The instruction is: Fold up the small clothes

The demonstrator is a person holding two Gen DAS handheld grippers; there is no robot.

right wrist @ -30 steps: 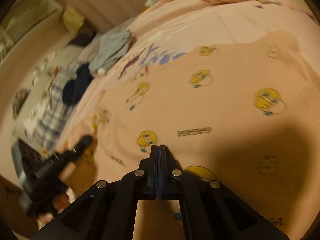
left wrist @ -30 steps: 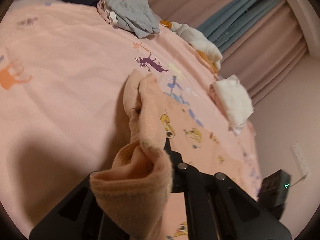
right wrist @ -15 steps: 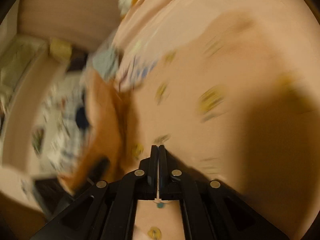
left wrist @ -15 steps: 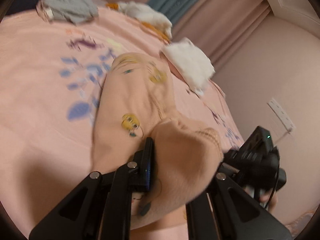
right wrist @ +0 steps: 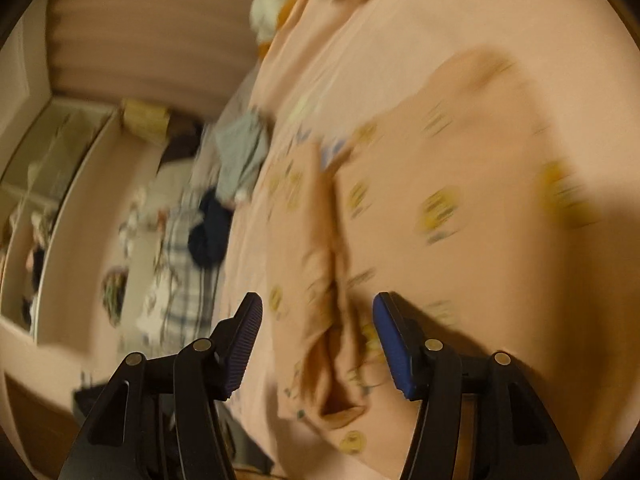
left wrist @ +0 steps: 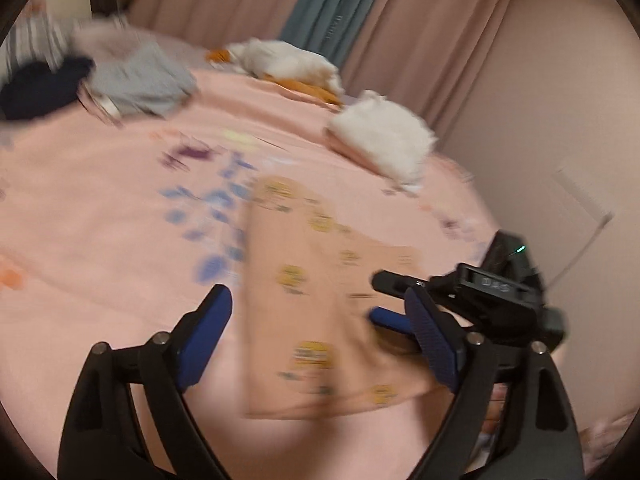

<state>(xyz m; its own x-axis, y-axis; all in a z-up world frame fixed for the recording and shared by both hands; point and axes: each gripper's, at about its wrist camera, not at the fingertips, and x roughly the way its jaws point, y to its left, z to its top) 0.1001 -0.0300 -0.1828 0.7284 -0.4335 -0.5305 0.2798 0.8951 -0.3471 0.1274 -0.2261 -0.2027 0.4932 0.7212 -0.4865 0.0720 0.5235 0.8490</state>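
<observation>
On the pink bed (left wrist: 100, 208), the peach printed garment (left wrist: 320, 304) lies folded near its front edge, both the left gripper (left wrist: 320, 320) and right gripper (right wrist: 318, 340) just opened and empty, so flatten creases before regrasping.

the left wrist view looks forward and downward from low over the pink bed (left wrist: 100, 208), past its own claw (left wrist: 320, 332), toward the curtains (left wrist: 360, 12) and a pale wall. the right claw (left wrist: 386, 296) juts in from the right edge, close by. the right wrist view is rolled, so the bed (right wrist: 460, 20) fills its right side and the room's floor side runs down the left. both views, blurred, share the peach garment (left wrist: 320, 280) (right wrist: 460, 160), the grey clothes (left wrist: 140, 80) (right wrist: 240, 152) and the white fluffy heap (left wrist: 288, 60) (right wrist: 272, 12).
</observation>
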